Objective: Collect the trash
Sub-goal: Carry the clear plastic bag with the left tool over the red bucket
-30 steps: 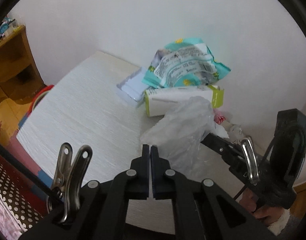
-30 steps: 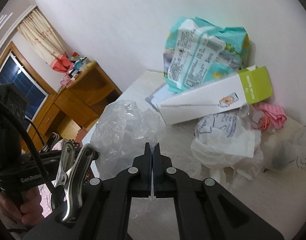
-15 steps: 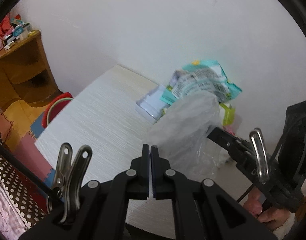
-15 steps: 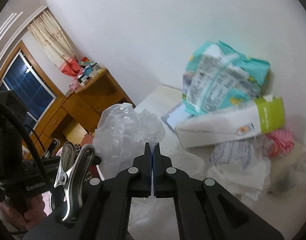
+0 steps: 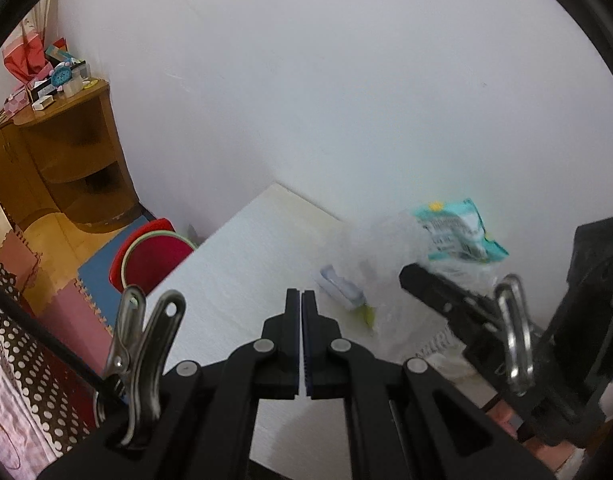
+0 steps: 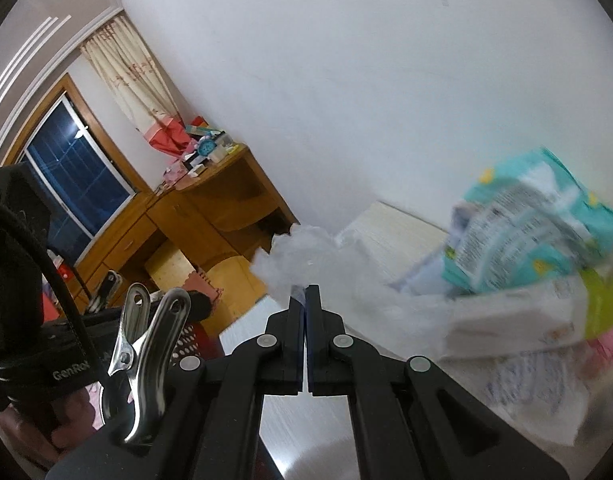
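A clear plastic bag (image 5: 390,268) hangs blurred above the white table (image 5: 234,272), between my two grippers. My right gripper (image 6: 304,294) is shut on the bag's (image 6: 302,256) crumpled edge; in the left wrist view its tip (image 5: 404,274) sits inside the film. My left gripper (image 5: 301,296) is shut too, and a thin edge of the bag seems to run to its tips. The trash pile lies by the wall: a teal packet (image 6: 526,228), a white and green box (image 6: 518,316), crumpled paper (image 6: 538,384) and a pink wrapper (image 6: 606,348).
A wooden desk (image 6: 210,216) with small items stands in the corner by a curtained window. A red round stool (image 5: 154,256) sits on foam floor mats beside the table's left edge. Dotted fabric (image 5: 26,360) lies low on the left. A hand (image 6: 26,432) holds the left gripper.
Both grippers have risen and drawn back from the trash pile, carrying the bag with them. The pile now sits lower and farther off, and more of the wall and desk shows.
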`<state>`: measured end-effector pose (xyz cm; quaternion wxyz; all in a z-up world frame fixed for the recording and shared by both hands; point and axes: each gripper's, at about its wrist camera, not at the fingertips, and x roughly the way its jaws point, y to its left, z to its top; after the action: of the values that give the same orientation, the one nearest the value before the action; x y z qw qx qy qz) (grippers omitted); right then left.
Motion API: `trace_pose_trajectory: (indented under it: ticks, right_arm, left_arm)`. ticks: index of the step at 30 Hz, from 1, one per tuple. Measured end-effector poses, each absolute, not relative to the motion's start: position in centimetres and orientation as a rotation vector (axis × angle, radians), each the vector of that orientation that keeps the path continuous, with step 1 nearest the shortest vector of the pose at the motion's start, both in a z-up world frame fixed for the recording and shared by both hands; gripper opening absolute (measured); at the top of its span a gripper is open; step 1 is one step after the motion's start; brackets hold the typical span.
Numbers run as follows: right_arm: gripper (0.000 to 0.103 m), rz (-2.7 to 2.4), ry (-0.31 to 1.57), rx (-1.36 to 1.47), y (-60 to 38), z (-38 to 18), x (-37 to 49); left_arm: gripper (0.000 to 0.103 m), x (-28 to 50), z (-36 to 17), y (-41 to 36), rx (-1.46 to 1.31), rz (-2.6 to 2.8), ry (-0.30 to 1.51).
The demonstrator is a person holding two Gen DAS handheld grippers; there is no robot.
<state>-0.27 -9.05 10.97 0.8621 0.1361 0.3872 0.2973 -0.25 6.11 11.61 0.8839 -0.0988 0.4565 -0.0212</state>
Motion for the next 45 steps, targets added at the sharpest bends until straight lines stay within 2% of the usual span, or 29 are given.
trace_pose_trajectory:
  ticks: [15, 28, 30, 31, 33, 34, 35, 37, 39, 42, 43, 44, 45]
  right_arm:
    - [0.001, 0.631, 0.805, 0.266, -1.1, 12.5, 7.2]
    - [0.001, 0.679, 0.903, 0.31, 3.7, 10.3, 14.6]
    - [0.001, 0.688, 0.911, 0.297, 4.6, 10.3, 15.4]
    - [0.001, 0.691, 0.914, 0.292, 5.1, 10.3, 15.7]
    - [0.001, 0.705, 0.923, 0.271, 6.0, 10.2, 16.2]
    - [0.001, 0.711, 0.926, 0.261, 6.4, 10.3, 16.4]
    - [0.001, 0.72, 0.928, 0.252, 6.6, 10.3, 16.5]
    - [0.001, 0.733, 0.93, 0.233, 7.1, 10.4, 16.7]
    - [0.001, 0.745, 0.927, 0.219, 7.6, 10.6, 16.7]
    - [0.001, 0.759, 0.934, 0.202, 7.9, 10.6, 16.6]
    - [0.001, 0.759, 0.934, 0.201, 7.9, 10.6, 16.6]
    - [0.001, 0.757, 0.934, 0.199, 7.8, 10.6, 16.6]
    - [0.001, 0.754, 0.935, 0.2, 7.7, 10.5, 16.5]
  left_arm:
    - [0.0, 6.6, 11.6, 14.9, -0.295, -0.059, 0.889]
    - [0.0, 12.2, 7.1, 22.0, -0.42, -0.077, 0.962]
    - [0.003, 13.0, 6.5, 22.6, -0.436, -0.13, 0.98]
    - [0.01, 13.3, 6.4, 23.0, -0.443, -0.157, 0.977]
    - [0.031, 13.7, 6.7, 23.5, -0.448, -0.195, 0.951]
    - [0.054, 14.0, 6.9, 23.7, -0.438, -0.216, 0.935]
    - [0.07, 14.2, 7.1, 23.7, -0.426, -0.236, 0.921]
    - [0.073, 14.9, 7.2, 23.5, -0.373, -0.274, 0.894]
    - [0.073, 15.9, 6.8, 23.4, -0.342, -0.299, 0.907]
    - [0.071, 17.8, 5.1, 24.2, -0.435, -0.375, 0.931]
    - [0.048, 18.4, 4.7, 24.6, -0.486, -0.402, 0.924]
    - [0.0, 18.8, 4.3, 24.8, -0.507, -0.406, 0.924]
    - [0.001, 19.3, 4.1, 24.9, -0.512, -0.401, 0.942]
